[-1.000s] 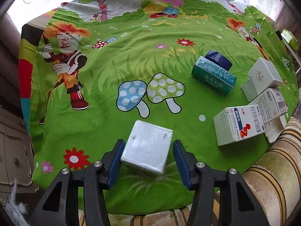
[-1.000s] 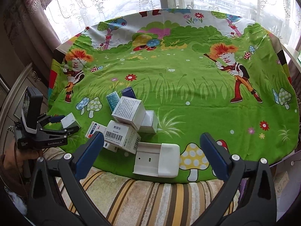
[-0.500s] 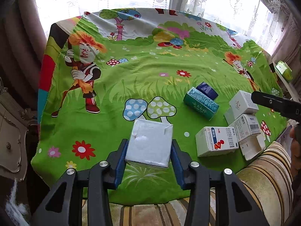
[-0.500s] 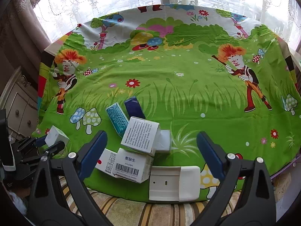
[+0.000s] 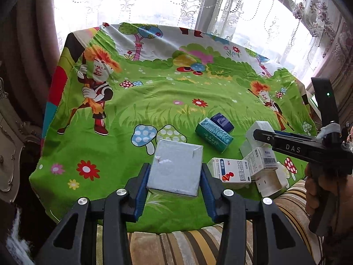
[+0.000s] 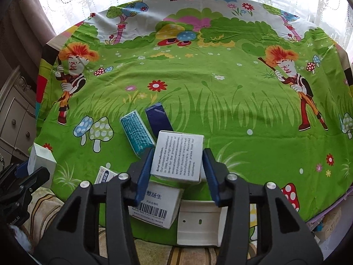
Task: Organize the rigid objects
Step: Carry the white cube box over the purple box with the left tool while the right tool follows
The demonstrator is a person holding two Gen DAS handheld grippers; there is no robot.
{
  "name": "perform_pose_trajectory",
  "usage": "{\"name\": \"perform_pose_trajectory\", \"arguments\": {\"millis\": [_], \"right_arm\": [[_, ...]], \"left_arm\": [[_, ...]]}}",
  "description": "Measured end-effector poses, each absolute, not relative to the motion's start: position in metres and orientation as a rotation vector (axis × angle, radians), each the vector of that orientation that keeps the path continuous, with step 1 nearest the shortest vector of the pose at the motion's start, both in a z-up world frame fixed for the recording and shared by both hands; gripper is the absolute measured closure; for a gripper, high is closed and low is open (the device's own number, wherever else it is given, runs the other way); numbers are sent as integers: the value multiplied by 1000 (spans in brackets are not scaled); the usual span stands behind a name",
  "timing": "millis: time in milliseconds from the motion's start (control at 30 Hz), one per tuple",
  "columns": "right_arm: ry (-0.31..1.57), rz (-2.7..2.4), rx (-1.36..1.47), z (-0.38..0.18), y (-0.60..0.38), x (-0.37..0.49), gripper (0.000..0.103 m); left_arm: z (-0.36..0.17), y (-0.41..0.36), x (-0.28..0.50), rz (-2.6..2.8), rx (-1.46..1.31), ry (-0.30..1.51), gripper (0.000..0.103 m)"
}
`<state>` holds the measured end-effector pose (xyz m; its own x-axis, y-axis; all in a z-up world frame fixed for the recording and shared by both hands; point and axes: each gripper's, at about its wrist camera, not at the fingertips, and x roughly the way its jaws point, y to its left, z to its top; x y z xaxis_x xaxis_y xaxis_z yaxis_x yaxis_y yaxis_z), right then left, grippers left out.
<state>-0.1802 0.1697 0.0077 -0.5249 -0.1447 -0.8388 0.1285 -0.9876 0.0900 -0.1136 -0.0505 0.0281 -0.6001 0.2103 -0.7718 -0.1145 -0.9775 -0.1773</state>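
Now left tool [image 5: 174, 176] clamps silver box [image 5: 175, 167].

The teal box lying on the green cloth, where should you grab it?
Best guess: squeeze the teal box across its two long sides, near the middle, coming down from above. It lies flat and is long and narrow, so open jaws should span its width. The dark blue box sits close on one side, so watch that gap.

Five white boxes [image 6: 177, 156], one teal box [image 6: 136, 132], one navy box [image 6: 157, 119]
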Motion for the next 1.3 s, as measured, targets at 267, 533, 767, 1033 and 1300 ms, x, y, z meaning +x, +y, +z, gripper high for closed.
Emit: {"name": "perform_pose_trajectory", "arguments": {"millis": [267, 533, 767, 1033, 1300], "right_arm": [[-67, -2686, 1327, 25, 181, -173, 57], [-80, -2762, 1230, 39, 201, -144, 57], [-104, -2806, 1188, 46, 232, -110, 57], [-200, -2848, 1170, 55, 287, -70, 57], [-328, -2948, 1206, 50, 367, -21, 57]], "left_arm": [[38, -41, -105, 2660, -1231, -221, 58], [45, -4, -94, 2600, -1179, -211, 58], [48, 38, -84, 2520, -1166, -179, 58], [53, 90, -70, 2426, -1150, -110, 58], [53, 149, -58, 2318, -1139, -8, 58]]}}
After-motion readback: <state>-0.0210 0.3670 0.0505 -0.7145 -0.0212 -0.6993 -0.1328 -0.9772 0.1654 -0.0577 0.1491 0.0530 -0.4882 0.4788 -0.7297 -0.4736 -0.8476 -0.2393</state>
